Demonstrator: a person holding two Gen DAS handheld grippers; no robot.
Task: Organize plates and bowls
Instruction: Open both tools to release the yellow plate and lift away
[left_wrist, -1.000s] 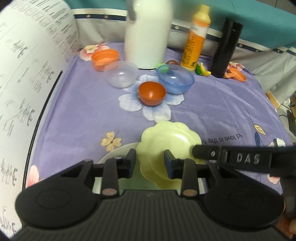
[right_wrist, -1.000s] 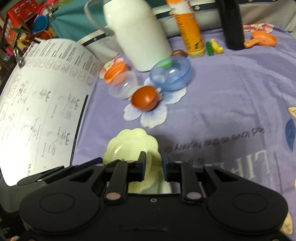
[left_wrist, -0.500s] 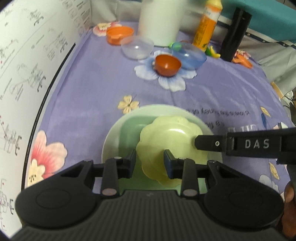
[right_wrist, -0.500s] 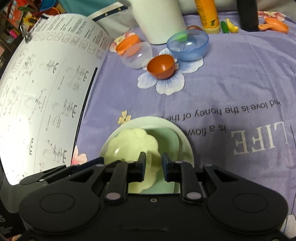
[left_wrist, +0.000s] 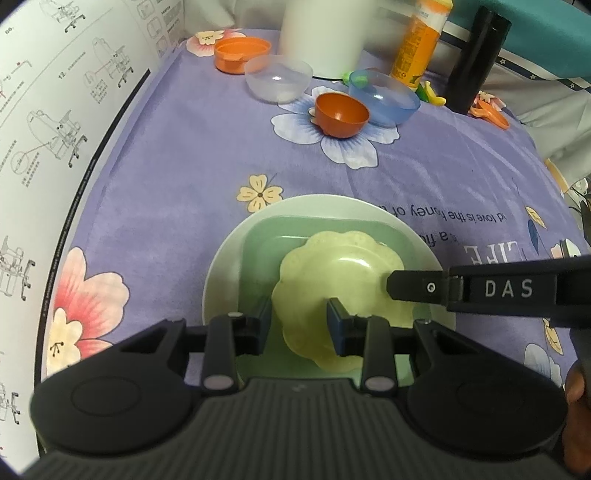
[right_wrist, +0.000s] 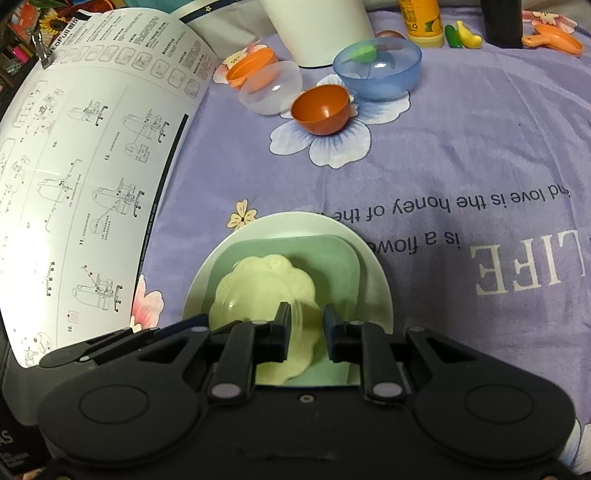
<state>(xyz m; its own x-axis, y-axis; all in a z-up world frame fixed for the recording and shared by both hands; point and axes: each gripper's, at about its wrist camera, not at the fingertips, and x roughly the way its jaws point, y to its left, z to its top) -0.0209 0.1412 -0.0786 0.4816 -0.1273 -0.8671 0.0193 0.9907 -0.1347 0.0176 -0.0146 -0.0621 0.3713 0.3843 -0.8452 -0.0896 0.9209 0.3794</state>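
Left gripper (left_wrist: 297, 325) and right gripper (right_wrist: 304, 330): both clamped on yellow scalloped plate (left_wrist: 340, 269), above green square plate (left_wrist: 280, 236), white round plate (left_wrist: 221, 273).

Three plates stacked near: one white round plate (left_wrist: 229, 266), one green square plate (left_wrist: 269, 240), one yellow flower-shaped plate (left_wrist: 343, 266). Far: three bowls, clear (left_wrist: 279, 79), orange (left_wrist: 341, 114), blue (left_wrist: 388, 98); one orange lid (left_wrist: 242, 53); one orange bottle (left_wrist: 421, 44)

scalloped dish (left_wrist: 338, 273) apparently on square plate (left_wrist: 258, 258), bowls (left_wrist: 341, 114) behind
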